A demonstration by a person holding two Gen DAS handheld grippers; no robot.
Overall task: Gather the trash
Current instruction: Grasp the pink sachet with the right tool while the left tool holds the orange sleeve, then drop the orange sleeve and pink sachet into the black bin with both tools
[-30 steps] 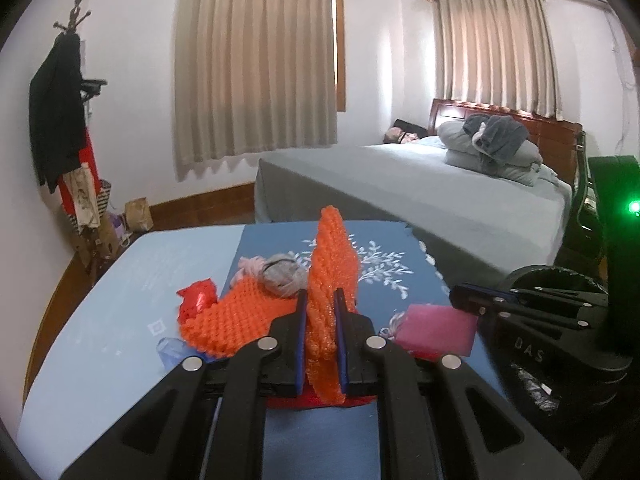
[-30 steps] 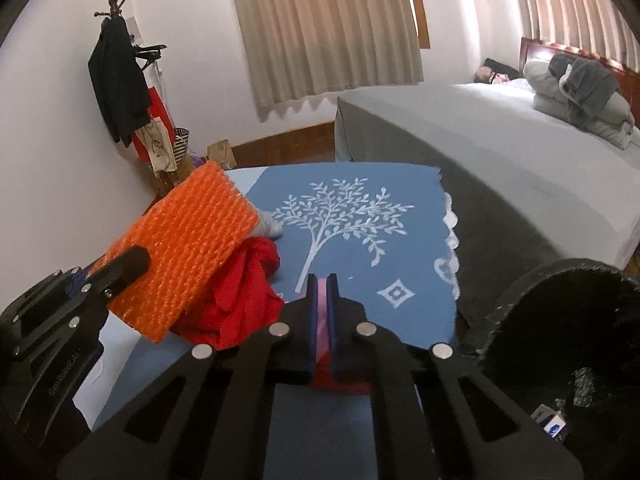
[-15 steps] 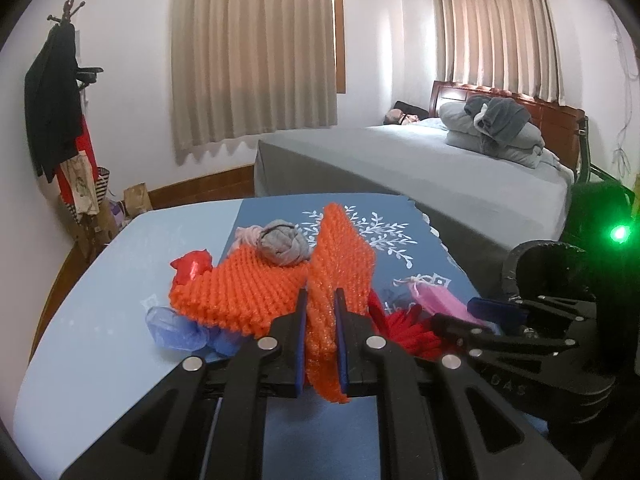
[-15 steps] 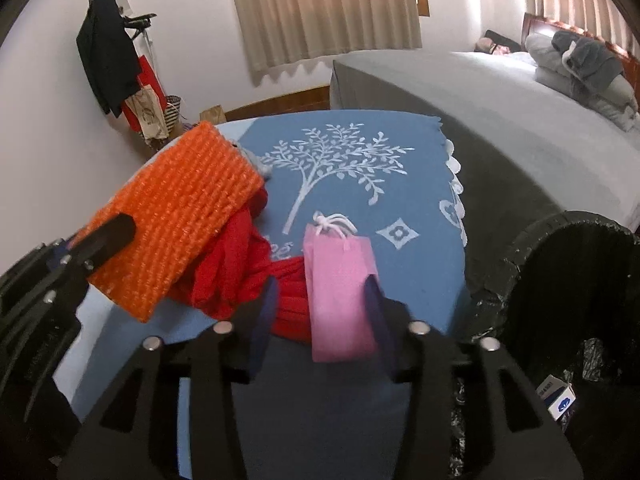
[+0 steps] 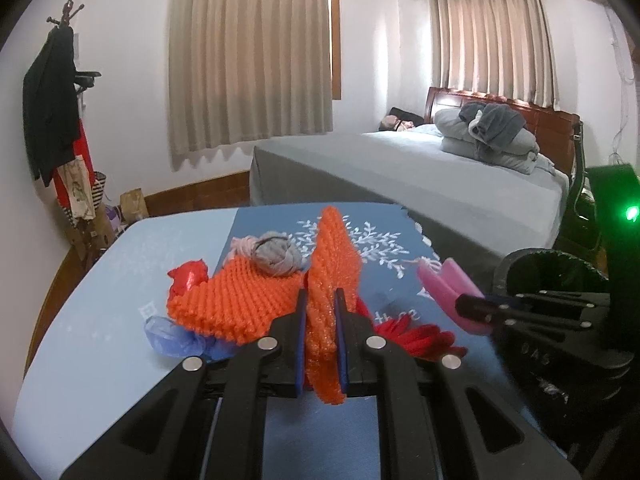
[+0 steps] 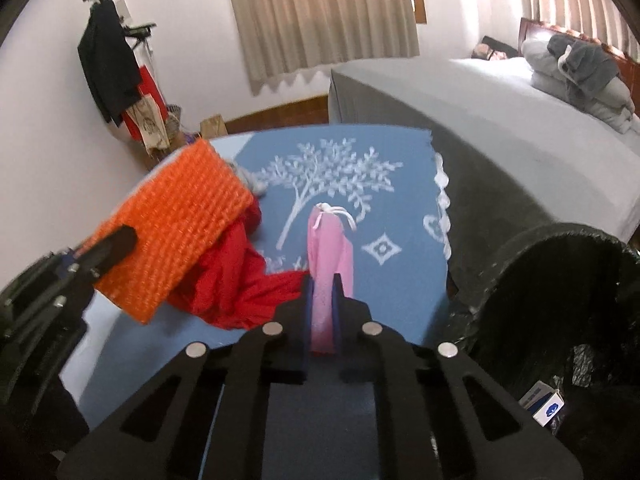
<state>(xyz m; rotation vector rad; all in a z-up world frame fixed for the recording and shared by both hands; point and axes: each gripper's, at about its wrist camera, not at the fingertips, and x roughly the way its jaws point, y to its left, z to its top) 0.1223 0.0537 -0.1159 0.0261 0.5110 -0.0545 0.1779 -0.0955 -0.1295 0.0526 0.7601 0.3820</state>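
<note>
Inside, black bin (image 6: 560,280) holds carton (image 6: 544,404).

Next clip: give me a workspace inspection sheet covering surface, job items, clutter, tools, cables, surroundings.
Surface: table with light blue cover and a blue tree-print cloth.
Job's things: orange foam net; pink bag; second orange net, red fabric, grey cloth ball, blue plastic scrap on the table; black bin at the table's right edge, a small box inside.
Clutter: nothing seen beyond the trash.
Tools: left tool shut on the orange foam net; right tool shut on the pink bag, jaws just closed.
Cables: nothing seen.
Surroundings: bed, curtains, coat rack.
</note>
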